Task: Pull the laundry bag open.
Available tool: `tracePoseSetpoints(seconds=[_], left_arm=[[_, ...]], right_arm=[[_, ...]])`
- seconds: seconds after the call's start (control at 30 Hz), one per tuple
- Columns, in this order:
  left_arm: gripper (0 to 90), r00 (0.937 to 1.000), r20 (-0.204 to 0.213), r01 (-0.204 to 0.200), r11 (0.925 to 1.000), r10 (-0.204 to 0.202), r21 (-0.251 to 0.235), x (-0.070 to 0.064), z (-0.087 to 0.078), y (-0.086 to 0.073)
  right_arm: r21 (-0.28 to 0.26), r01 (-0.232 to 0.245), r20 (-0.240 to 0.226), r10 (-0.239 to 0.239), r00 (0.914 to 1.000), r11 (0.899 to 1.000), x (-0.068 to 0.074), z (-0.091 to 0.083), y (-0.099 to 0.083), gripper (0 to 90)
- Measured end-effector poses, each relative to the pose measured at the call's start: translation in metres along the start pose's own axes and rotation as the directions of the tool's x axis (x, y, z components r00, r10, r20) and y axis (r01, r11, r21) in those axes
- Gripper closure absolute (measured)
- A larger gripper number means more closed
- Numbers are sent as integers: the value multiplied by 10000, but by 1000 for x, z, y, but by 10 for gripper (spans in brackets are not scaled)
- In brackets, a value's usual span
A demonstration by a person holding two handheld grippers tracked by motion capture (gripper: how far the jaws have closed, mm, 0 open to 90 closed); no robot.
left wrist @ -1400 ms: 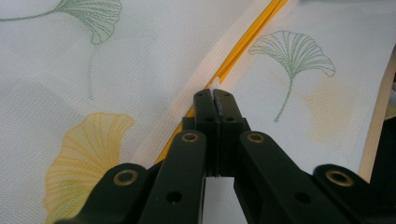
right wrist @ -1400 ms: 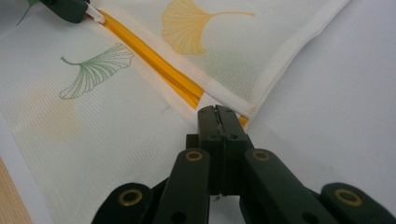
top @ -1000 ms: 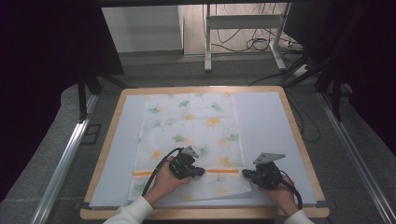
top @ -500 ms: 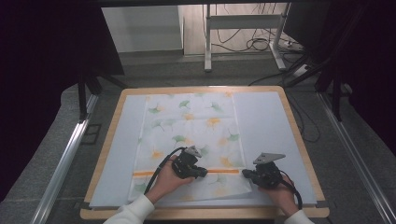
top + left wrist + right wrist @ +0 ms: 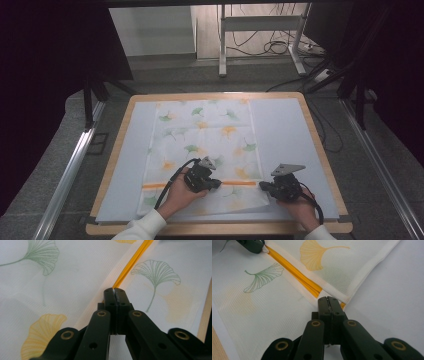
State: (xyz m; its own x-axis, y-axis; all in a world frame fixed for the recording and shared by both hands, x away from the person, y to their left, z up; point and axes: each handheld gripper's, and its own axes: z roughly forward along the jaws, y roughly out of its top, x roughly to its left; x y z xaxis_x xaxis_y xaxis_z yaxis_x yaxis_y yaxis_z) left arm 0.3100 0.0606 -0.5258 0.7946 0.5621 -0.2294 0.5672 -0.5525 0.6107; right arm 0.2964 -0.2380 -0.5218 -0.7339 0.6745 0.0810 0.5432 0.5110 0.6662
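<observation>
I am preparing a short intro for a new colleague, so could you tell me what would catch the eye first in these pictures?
First, the white cloth printed with green and yellow ginkgo leaves, spread flat across the middle of the table. Next, its orange stripe running across the near end. Both claws sit shut on that stripe: the left claw mid-cloth, the right claw at the cloth's right edge.
</observation>
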Motion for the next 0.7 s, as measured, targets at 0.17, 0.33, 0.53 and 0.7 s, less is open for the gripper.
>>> tracePoseSetpoints(seconds=[0.17,0.33,0.53,0.7], left_arm=[[900,9997,-26,261,9996,-261,-77,2,-1,-3],[900,9989,-61,457,9989,-457,-92,2,-3,-5],[900,9971,83,751,9971,-750,-110,7,-7,-10],[900,9967,27,813,9966,-813,-144,9,-11,-15]], right_arm=[[4,0,-1,0,10000,10000,0,0,0,897],[4,23,0,-23,10000,10000,0,0,0,898],[3,27,-14,-27,10000,10000,0,0,0,897],[5,32,-11,-32,10000,10000,0,0,0,898]])
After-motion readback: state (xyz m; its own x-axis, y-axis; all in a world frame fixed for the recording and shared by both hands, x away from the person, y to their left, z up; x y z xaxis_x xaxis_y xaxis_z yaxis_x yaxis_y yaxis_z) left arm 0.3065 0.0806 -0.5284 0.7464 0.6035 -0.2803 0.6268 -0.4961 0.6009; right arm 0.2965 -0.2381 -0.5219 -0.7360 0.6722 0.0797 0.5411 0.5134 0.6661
